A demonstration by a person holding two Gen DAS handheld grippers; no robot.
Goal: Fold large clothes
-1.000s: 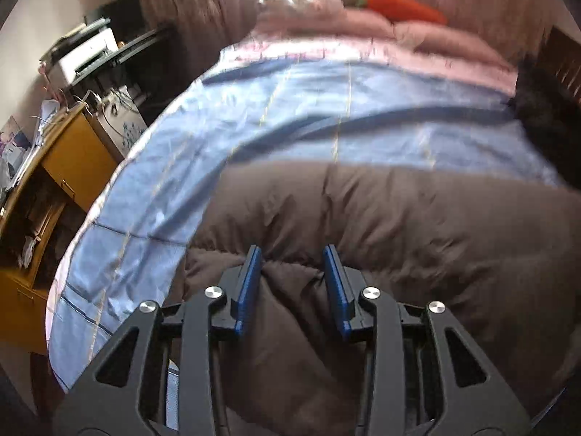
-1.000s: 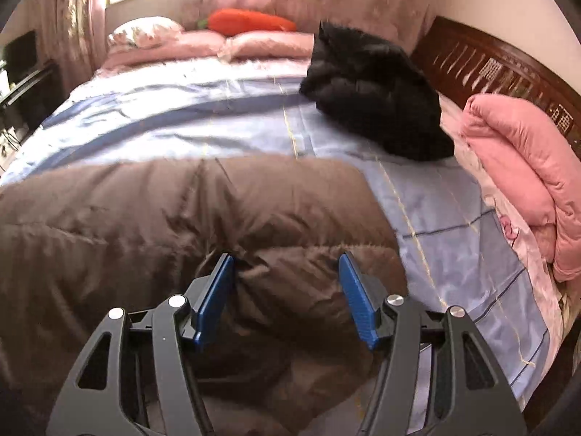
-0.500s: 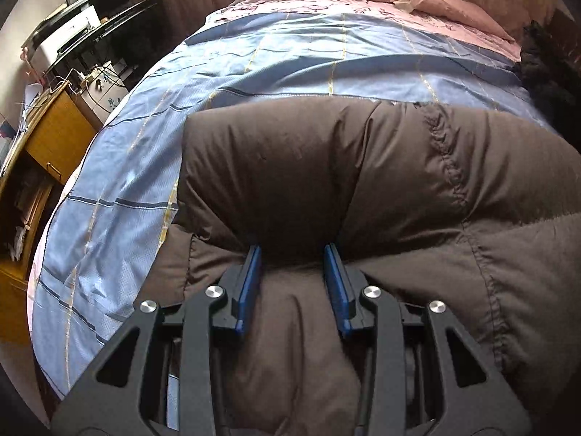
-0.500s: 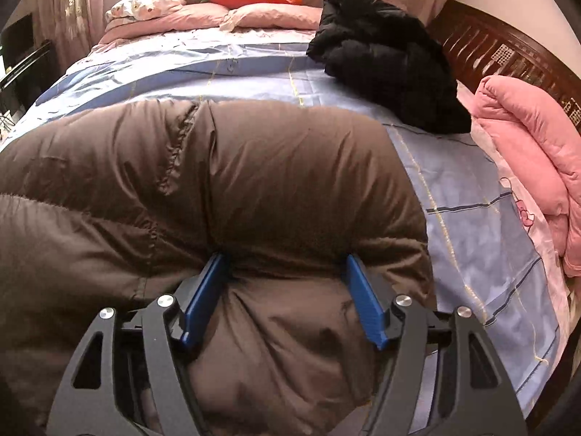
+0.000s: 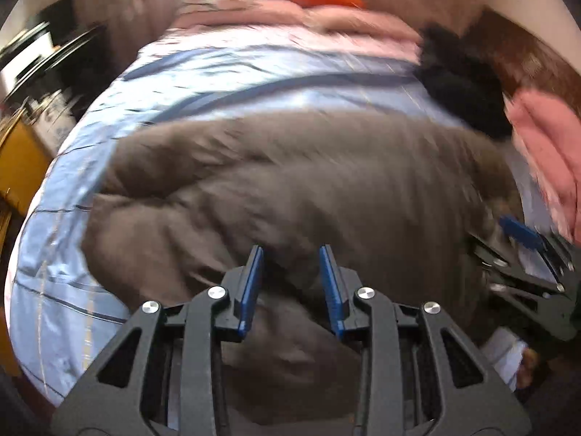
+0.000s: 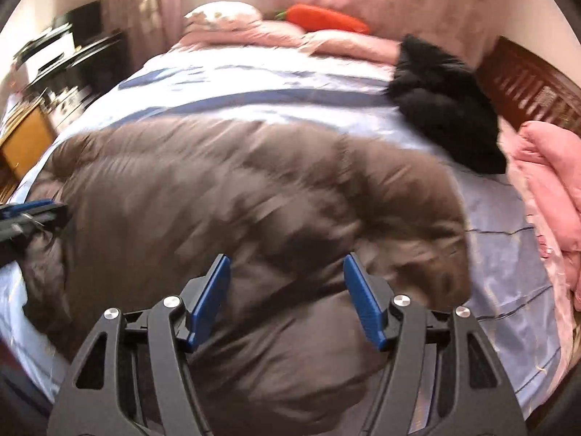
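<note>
Bedroom with a big bed (image 6: 508, 309) in blue striped sheets, pink pillows and a black garment (image 6: 446, 109) up beyond the grippers. The brown puffer coat (image 6: 254, 189) sprawls across the near half of the bed. Left gripper (image 5: 290, 279) has a bunch of coat fabric between its narrow jaws, which are closing. Right gripper (image 6: 287, 298) stands wider around a thick fold; pads look pressed in. Looks like mid-fold. Next I'd guess they lay the held edge flat and let go.
</note>
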